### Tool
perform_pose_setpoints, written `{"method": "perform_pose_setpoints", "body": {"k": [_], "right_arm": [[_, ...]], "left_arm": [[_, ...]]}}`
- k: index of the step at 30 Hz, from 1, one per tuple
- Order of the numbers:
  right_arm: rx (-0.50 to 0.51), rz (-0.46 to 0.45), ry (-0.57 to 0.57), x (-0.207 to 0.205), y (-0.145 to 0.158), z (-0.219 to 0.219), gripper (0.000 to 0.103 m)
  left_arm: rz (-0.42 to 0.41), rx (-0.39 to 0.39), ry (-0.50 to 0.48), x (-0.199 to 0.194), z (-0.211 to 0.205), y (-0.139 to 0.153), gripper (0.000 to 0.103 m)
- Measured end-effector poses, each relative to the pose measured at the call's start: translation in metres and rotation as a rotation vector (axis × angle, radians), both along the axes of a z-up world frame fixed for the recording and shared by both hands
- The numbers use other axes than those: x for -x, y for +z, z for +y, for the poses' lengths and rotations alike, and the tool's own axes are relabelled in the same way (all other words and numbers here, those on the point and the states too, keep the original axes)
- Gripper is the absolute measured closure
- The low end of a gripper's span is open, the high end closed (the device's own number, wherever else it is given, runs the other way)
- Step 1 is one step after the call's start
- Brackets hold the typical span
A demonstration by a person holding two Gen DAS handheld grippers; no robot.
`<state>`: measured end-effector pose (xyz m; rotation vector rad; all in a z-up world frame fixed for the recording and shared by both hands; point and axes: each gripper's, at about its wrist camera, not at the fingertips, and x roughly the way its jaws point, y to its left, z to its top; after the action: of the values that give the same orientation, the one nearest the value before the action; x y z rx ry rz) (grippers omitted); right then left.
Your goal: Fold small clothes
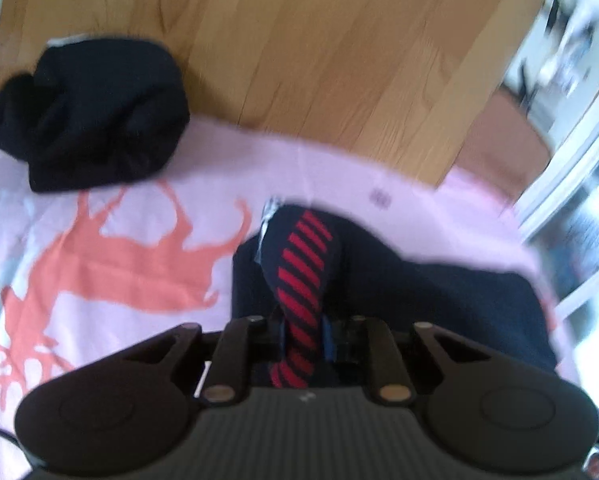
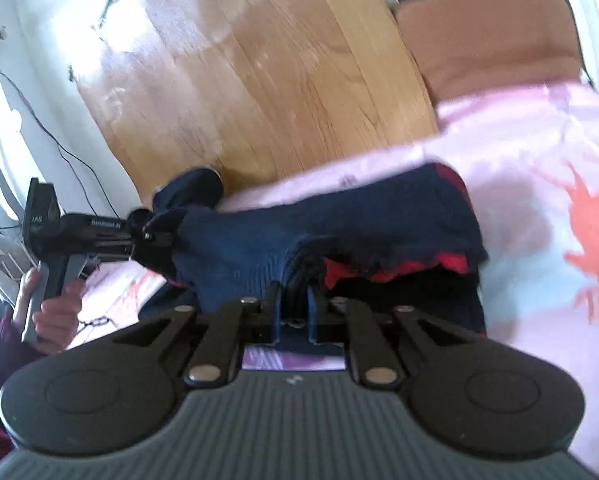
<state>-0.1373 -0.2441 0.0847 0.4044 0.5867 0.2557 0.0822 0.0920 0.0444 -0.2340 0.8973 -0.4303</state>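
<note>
A navy knitted garment with a red-striped band lies on the pink blanket. The striped part rises into my left gripper, whose jaws are shut on it. In the right wrist view the same garment stretches across the blanket with red trim showing under its raised edge. My right gripper is shut on its near navy edge. At the far left of that view the left gripper, held by a hand, pinches the garment's other end, lifted off the blanket.
A bundle of black clothes sits at the blanket's far left, against a wooden board. The blanket carries an orange deer print. A brown cushion lies beyond the blanket, and a thin cable runs along the white wall.
</note>
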Motion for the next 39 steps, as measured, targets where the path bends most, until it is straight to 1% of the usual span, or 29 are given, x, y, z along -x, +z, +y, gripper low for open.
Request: {"method": "perform_pose_setpoints", "body": {"k": [1,3,4,6,8,9,10,11,12,13,15,17,18,19,20,21,23,24,26,27,28,30,31,32,33,35,36,38,39], "right_arm": [[0.008,0.033,-0.003,-0.003,-0.01,0.002,0.085],[0.012,0.089,0.009,-0.007,-0.023,0.003,0.082],[0.0,0.087,0.005,-0.006,-0.025,-0.001,0.082],[-0.041,0.039,-0.04,-0.001,-0.017,-0.016,0.078],[-0.09,-0.032,-0.128,0.006,-0.004,-0.039,0.067],[-0.108,-0.064,-0.183,0.008,0.0,-0.05,0.058],[-0.116,-0.088,-0.231,0.009,0.003,-0.059,0.054],[-0.109,-0.098,-0.271,0.006,0.006,-0.067,0.051],[-0.092,-0.093,-0.299,0.0,0.006,-0.07,0.051],[-0.074,-0.086,-0.323,-0.007,0.005,-0.072,0.05],[-0.063,-0.06,-0.327,-0.02,-0.001,-0.077,0.05],[-0.064,0.009,-0.289,-0.044,-0.012,-0.067,0.054],[-0.053,0.036,-0.268,-0.052,-0.013,-0.063,0.077],[-0.021,0.046,-0.269,-0.057,-0.012,-0.057,0.086],[0.014,0.029,-0.284,-0.056,-0.007,-0.05,0.086],[0.021,-0.002,-0.285,-0.052,0.0,-0.047,0.087],[-0.04,-0.097,-0.277,-0.033,0.021,-0.047,0.087],[-0.058,-0.134,-0.27,-0.023,0.025,-0.049,0.087],[-0.051,-0.182,-0.258,-0.011,0.035,-0.044,0.087],[-0.028,-0.177,-0.262,-0.014,0.035,-0.038,0.087],[0.002,-0.151,-0.269,-0.013,0.029,-0.035,0.087],[0.128,-0.048,-0.292,-0.022,0.006,-0.023,0.086],[0.23,0.004,-0.309,-0.027,-0.008,-0.015,0.08],[0.305,0.028,-0.322,-0.028,-0.017,-0.01,0.077],[0.343,0.009,-0.332,-0.024,-0.021,-0.008,0.068],[0.34,-0.035,-0.348,-0.015,-0.011,-0.011,0.065],[0.331,-0.062,-0.363,-0.011,-0.004,-0.015,0.065],[0.326,-0.098,-0.402,-0.011,0.011,-0.023,0.064],[0.319,-0.119,-0.411,-0.013,0.019,-0.025,0.063]], "left_arm": [[0.012,-0.039,0.003,-0.001,-0.005,-0.008,0.079],[-0.015,-0.051,-0.002,0.001,-0.006,-0.012,0.079],[-0.007,-0.042,0.0,0.001,-0.005,-0.011,0.078],[0.01,0.012,0.012,0.001,0.003,-0.008,0.066],[0.014,0.063,0.026,0.006,0.01,-0.002,0.02],[-0.004,0.08,0.031,0.011,0.012,0.002,0.012],[-0.029,0.092,0.026,0.017,0.013,0.005,0.01],[-0.04,0.095,0.015,0.022,0.011,0.008,0.01],[-0.039,0.099,0.0,0.026,0.01,0.009,0.011],[-0.036,0.103,-0.014,0.03,0.007,0.009,0.014],[-0.019,0.073,-0.04,0.031,-0.001,0.007,0.027],[0.008,0.013,-0.053,0.028,-0.009,0.005,0.059],[0.025,-0.009,-0.048,0.024,-0.01,0.006,0.065],[0.042,-0.016,-0.039,0.021,-0.009,0.009,0.077],[0.058,0.002,-0.035,0.018,-0.004,0.014,0.089],[0.066,0.04,-0.036,0.018,0.004,0.021,0.089],[0.03,0.144,-0.029,0.023,0.025,0.04,0.089],[-0.009,0.168,-0.017,0.028,0.034,0.05,0.089],[-0.071,0.158,0.015,0.034,0.046,0.062,0.089],[-0.084,0.139,0.027,0.033,0.049,0.061,0.089],[-0.073,0.118,0.04,0.029,0.049,0.055,0.089],[-0.015,0.058,0.062,0.019,0.044,0.033,0.088],[0.02,0.022,0.062,0.015,0.039,0.018,0.088],[0.061,-0.006,0.058,0.012,0.035,0.004,0.087],[0.082,-0.011,0.055,0.013,0.034,-0.005,0.086],[0.063,-0.004,0.051,0.019,0.037,-0.005,0.071],[0.048,0.006,0.036,0.022,0.042,0.0,0.067],[-0.017,0.032,0.066,0.03,0.054,0.019,0.055],[-0.067,0.046,0.103,0.035,0.061,0.031,0.053]]}}
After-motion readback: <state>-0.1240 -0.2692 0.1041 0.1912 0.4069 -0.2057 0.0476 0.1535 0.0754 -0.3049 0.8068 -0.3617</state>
